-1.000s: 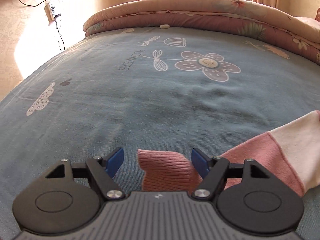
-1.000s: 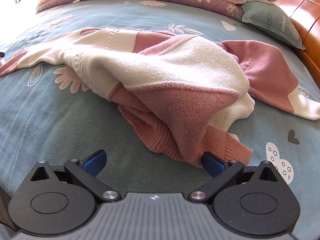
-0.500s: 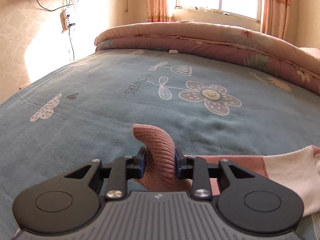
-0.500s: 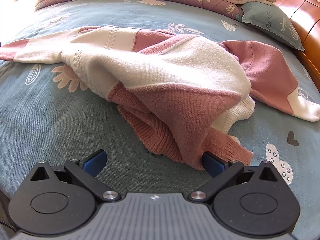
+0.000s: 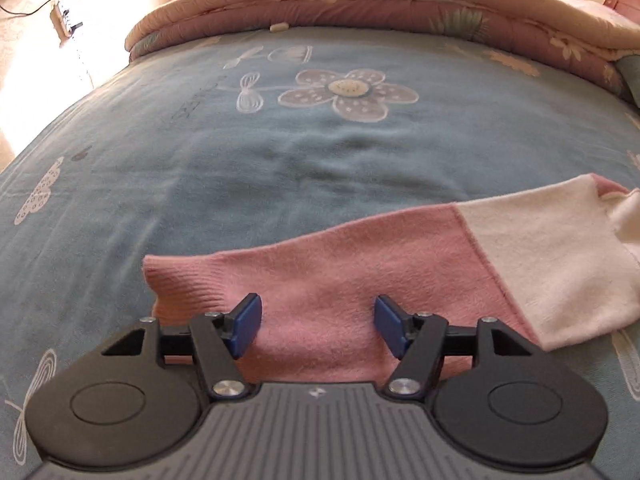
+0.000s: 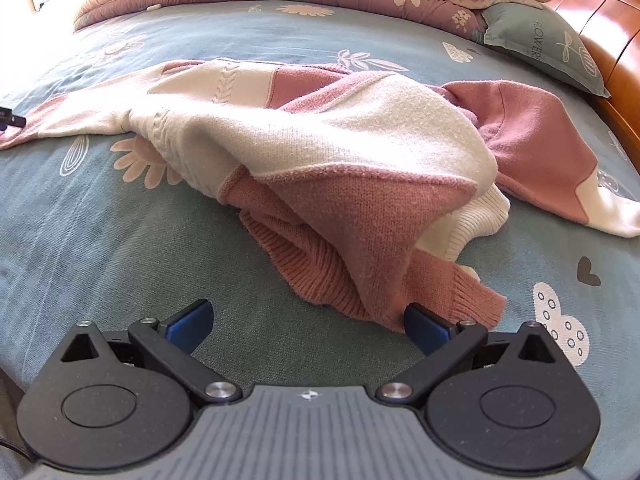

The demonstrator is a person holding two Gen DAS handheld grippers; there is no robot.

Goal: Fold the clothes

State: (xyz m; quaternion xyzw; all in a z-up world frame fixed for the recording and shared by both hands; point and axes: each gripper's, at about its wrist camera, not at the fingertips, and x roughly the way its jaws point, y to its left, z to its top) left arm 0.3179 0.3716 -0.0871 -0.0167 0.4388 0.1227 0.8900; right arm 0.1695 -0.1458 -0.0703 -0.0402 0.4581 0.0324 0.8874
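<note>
While both claws sit low over the bed sheet (image 5: 168,168), neither one grips anything. We see the left gripper (image 5: 317,328) released, its blue pads (image 5: 246,326) spread wide. Between and just ahead of those pads lies the sweater sleeve (image 5: 360,272), flat on the sheet. Its pink ribbed cuff (image 5: 188,284) ends ahead-left of the left pad; the sleeve runs off to the claw's right, turning from pink to cream there. We cannot tell if the pads touch the knit. Far ahead of this claw a rolled quilt (image 5: 360,4) lies across the bed.

We see the right gripper (image 6: 307,324) released too, fingers wide apart. The sweater (image 6: 340,160) lies bunched in a heap just ahead of it, pink and cream panels folded over each other. Its pink ribbed hem (image 6: 452,288) reaches down to the right pad (image 6: 428,328), looks touching or nearly so, cannot tell which. The left pad of this claw sits over bare sheet. One sleeve trails far ahead-left, the other sleeve (image 6: 552,152) spreads ahead-right. Beyond that, far ahead-right, a blue-grey pillow (image 6: 540,44) leans by the wooden headboard (image 6: 608,20).
</note>
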